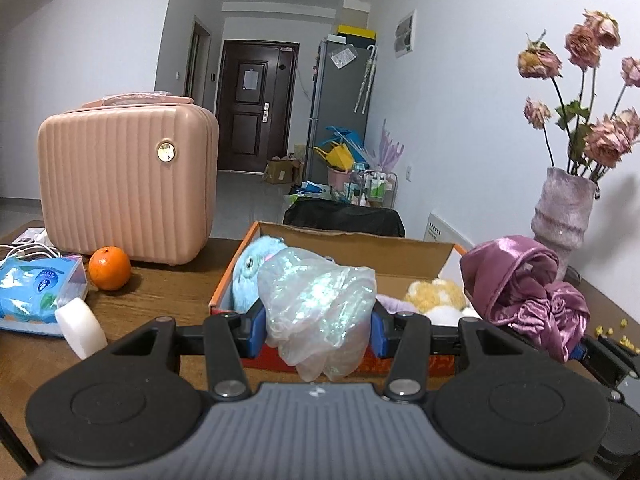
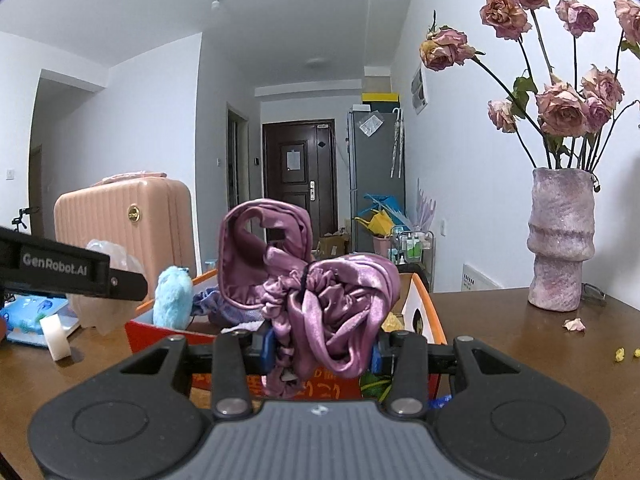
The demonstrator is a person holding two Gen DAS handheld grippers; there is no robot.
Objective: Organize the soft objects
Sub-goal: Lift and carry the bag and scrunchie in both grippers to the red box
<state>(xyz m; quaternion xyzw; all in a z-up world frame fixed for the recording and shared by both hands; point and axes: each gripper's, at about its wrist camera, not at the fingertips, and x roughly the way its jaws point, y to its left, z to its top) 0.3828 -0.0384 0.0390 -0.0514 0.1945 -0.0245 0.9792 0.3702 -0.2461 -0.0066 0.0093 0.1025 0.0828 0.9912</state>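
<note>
Both tools are loaded and up over the open orange-sided cardboard box (image 1: 436, 254) on the brown wooden table (image 1: 168, 284)! The left gripper (image 1: 318, 330) is clamped on a crumpled iridescent translucent plastic bag (image 1: 316, 304), hanging just at the box's near wall. The right gripper (image 2: 322, 350) pinches a bunched mauve satin cloth with a ruffled edge (image 2: 316, 284), also raised at the near edge.

This looks like the carry-and-drop step. Next, I'd say, each bundle needs to come forward over the opening, then the fingers part.

The left view peers into the box: a fluffy light-blue plush toy (image 1: 252, 272), a yellow-and-white fuzzy toy (image 1: 436, 296). It also shows a round orange fruit (image 1: 109, 268) beside the ribbed pink hard-shell case (image 1: 124, 184). The right view hides the box floor behind the cloth, but shows the whole mottled lilac ceramic vase (image 2: 558, 240) of dried pink roses (image 2: 560, 106).
</note>
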